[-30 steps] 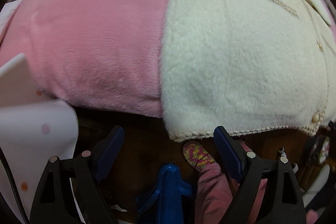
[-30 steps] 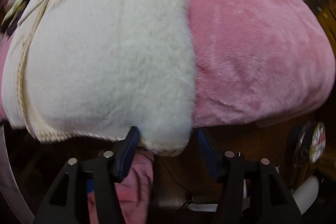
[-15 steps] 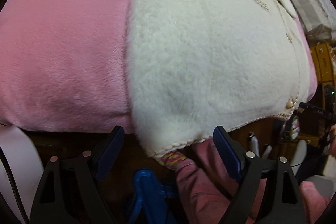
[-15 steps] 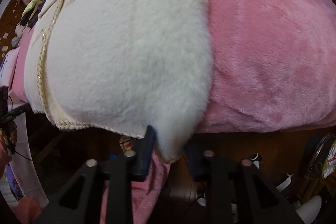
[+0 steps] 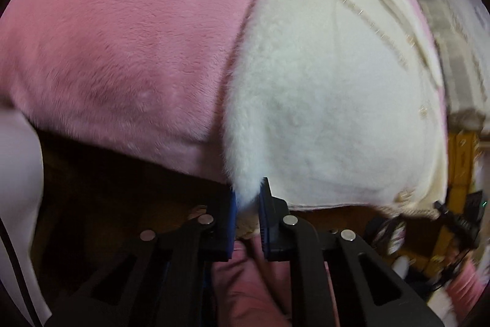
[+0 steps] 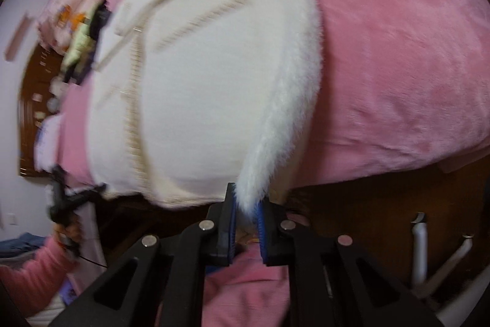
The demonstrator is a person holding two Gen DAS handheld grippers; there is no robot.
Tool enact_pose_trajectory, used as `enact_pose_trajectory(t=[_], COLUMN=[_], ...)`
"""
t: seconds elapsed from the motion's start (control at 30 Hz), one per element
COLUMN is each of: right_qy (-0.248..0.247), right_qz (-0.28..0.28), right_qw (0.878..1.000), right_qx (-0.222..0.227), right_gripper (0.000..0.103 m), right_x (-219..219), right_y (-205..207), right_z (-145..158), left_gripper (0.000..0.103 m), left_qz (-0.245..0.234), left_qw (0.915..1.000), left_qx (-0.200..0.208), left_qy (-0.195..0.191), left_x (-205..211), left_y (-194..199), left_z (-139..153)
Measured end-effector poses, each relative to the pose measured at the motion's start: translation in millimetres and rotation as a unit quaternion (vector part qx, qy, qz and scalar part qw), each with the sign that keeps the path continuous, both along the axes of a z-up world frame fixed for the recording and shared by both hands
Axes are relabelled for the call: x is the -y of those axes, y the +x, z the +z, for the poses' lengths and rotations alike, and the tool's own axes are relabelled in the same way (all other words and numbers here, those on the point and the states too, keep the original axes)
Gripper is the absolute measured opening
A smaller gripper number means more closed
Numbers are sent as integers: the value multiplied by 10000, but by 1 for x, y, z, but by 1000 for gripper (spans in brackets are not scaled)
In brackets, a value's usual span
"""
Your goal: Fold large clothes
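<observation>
White fleece coat (image 5: 330, 112) on pink blanket (image 5: 128, 45), 2 claws, left claw (image 5: 247, 216), right claw (image 6: 246, 219), apparently clamping hem corners

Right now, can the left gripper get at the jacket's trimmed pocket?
Probably not: the left gripper is shut on the white fleece jacket at its bottom corner. The pocket trim lies bare further up, so nothing covers it, but the jaws would have to let go first.

A home bedroom: pink plush bedspread (image 5: 128, 45), wooden headboard (image 6: 29, 112) (soft toys beside it).
</observation>
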State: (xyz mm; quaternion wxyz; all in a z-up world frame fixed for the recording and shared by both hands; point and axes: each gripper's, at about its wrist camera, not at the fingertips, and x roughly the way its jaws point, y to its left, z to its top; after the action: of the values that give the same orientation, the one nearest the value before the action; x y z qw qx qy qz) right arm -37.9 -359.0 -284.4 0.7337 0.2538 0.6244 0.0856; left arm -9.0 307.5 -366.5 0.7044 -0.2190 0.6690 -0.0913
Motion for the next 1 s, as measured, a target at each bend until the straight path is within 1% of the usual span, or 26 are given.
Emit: enact_pose_trajectory(t=[0.07, 0.1, 0.13, 0.23, 0.3, 0.37, 0.43, 0.47, 0.5, 0.57, 0.63, 0.67, 0.7, 0.77, 0.8, 0.87, 0.9, 0.97, 1.0], right_qy=[185, 292, 476, 780, 884, 1037, 1246, 1300, 1314, 1329, 1406, 1495, 1632, 1890, 1974, 2143, 2259, 2432, 2475], right_qz=[-36, -62, -116, -245, -289, -334, -369, -375, -375, -358, -384, -440, -525, -778, -907, -1202, -1311, -1478, -1542], right_qw=[9997, 9993, 9983, 9954, 9937, 9905, 9844, 9823, 9798, 9759, 9714, 9678, 9631, 9526, 9487, 9377, 9310, 9193, 9154], right_qx=[153, 213, 315, 507, 620, 842, 1187, 1294, 1457, 1691, 1875, 1976, 2075, 2254, 2297, 2456, 2551, 2718, 2774], right_gripper=[11, 11, 11, 10, 10, 10, 10, 10, 10, 10, 10, 10, 10, 10, 10, 10, 10, 10, 10], right_x=[-16, -22, -28, -48, -58, -66, -69, -70, -72, -74, -73, -73, -66, -54, -49, -32, -24, -10, -1], right_y=[6, 4, 8, 19, 29, 38, 48, 52, 57, 67, 78, 83, 87, 97, 103, 115, 121, 134, 143], right_z=[14, 16, 22, 35, 45, 61, 81, 87, 98, 112, 123, 127, 130, 137, 141, 151, 154, 158, 159], left_gripper=[9, 9, 9, 8, 8, 8, 8, 8, 8, 7, 7, 7, 7, 7, 7, 7, 7, 7, 7], left_qz=[235, 413, 502, 695, 850, 1101, 1287, 1319, 1365, 1388, 1455, 1487, 1542, 1709, 1837, 1976, 2031, 2146, 2249], left_qw=[9993, 9976, 9964, 9932, 9888, 9804, 9689, 9656, 9606, 9550, 9465, 9419, 9353, 9272, 9201, 9111, 9068, 9024, 8987], left_qx=[79, 153, 206, 404, 605, 769, 1004, 1093, 1268, 1437, 1604, 1659, 1715, 1741, 1748, 1823, 1935, 2107, 2177], left_qy=[-278, -530, -654, -845, -1067, -1443, -1861, -1955, -2064, -2192, -2393, -2515, -2682, -2841, -2984, -3123, -3147, -3087, -3071], left_x=[-2, -1, 0, 11, 17, 23, 29, 30, 35, 40, 43, 45, 44, 42, 41, 39, 39, 36, 34], left_y=[-6, -9, -11, -15, -15, -11, -2, -1, 7, 20, 38, 46, 59, 75, 86, 99, 110, 126, 135], left_z=[9, 15, 21, 42, 60, 75, 94, 99, 115, 128, 143, 148, 157, 167, 174, 180, 185, 196, 202])
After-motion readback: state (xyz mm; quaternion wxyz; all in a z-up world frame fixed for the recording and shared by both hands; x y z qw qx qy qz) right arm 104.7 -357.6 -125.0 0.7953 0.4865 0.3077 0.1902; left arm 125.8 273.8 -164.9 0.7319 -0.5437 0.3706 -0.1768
